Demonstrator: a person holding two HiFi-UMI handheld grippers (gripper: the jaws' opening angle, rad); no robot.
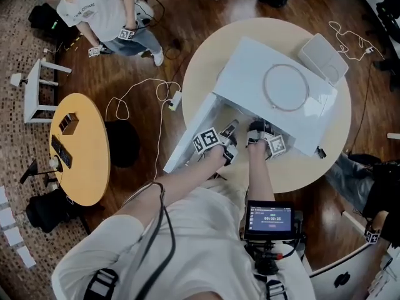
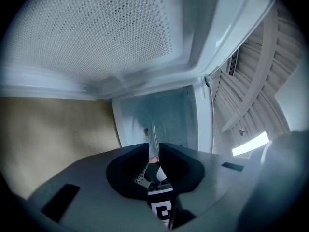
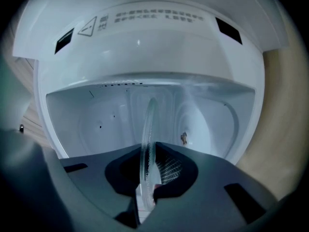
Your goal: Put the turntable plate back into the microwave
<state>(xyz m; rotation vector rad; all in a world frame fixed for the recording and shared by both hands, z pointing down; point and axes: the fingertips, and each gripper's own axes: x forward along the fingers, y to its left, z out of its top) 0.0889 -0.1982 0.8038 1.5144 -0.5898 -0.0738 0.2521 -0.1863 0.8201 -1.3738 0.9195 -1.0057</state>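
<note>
Gripping the plate (image 3: 147, 124) by its near rim leaves the rest free to lead into the microwave (image 1: 269, 74) cavity. It sits at the cavity mouth, 12 o'clock from the person, not yet seated. Right gripper (image 3: 149, 146) fingers pinch the rim edge-on. Left gripper (image 2: 154, 146) fingers, almost pressed together, appear to pinch it too, likely to stop the glass tilting. Door (image 1: 187, 136) stands open at 9 o'clock, clear of the path.

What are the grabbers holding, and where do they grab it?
The right gripper pinches the glass turntable plate by its rim. The left gripper seems to pinch that rim too.
</note>
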